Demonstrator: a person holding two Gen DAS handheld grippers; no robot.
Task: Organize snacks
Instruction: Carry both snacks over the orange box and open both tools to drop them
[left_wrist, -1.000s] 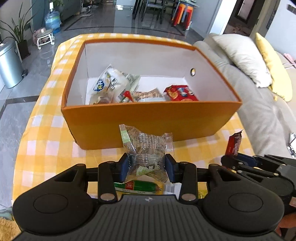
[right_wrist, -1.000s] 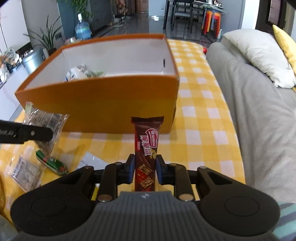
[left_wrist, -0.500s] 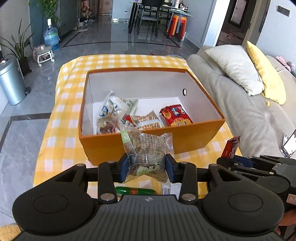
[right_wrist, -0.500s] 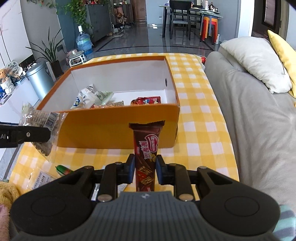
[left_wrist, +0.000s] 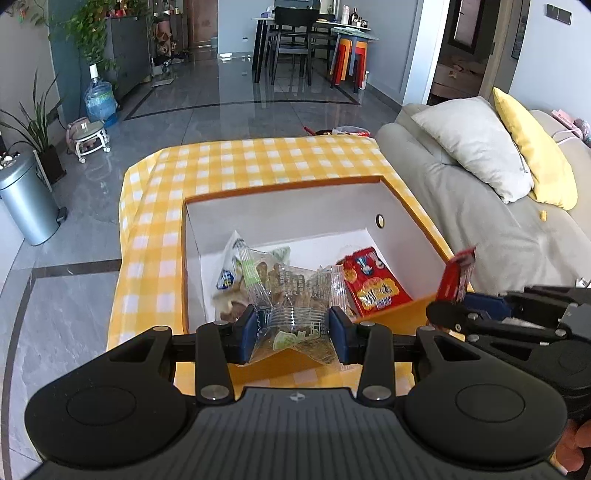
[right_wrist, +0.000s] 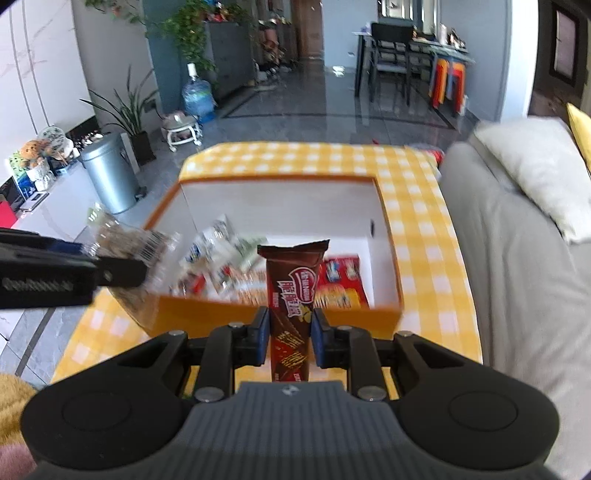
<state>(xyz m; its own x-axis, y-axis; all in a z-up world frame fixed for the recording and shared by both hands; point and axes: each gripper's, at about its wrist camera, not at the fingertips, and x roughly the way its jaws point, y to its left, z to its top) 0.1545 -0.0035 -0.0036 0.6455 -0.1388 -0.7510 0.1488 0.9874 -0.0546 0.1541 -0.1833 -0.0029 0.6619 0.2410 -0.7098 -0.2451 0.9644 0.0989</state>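
Observation:
My left gripper (left_wrist: 293, 334) is shut on a clear crinkly snack packet (left_wrist: 291, 295), held above the near wall of the orange box (left_wrist: 406, 201). My right gripper (right_wrist: 289, 334) is shut on a brown chocolate wafer bar (right_wrist: 291, 291), standing upright over the box's near edge (right_wrist: 229, 314). Inside the box lie a red cracker pack (left_wrist: 373, 286), a white and blue bag (left_wrist: 231, 266) and other wrappers. In the left wrist view the right gripper (left_wrist: 448, 314) shows at the right with the bar (left_wrist: 456, 277). The left gripper (right_wrist: 122, 273) and its packet (right_wrist: 129, 242) enter the right wrist view from the left.
The box stands on a table with a yellow checked cloth (left_wrist: 258, 162). A grey sofa (left_wrist: 498, 236) with white and yellow cushions runs along the right. A metal bin (left_wrist: 26, 203), a water bottle (left_wrist: 99, 98) and plants stand on the tiled floor to the left.
Both grippers have risen with their snacks and now look down into the box. The green stick and loose packets on the cloth have dropped out of view.

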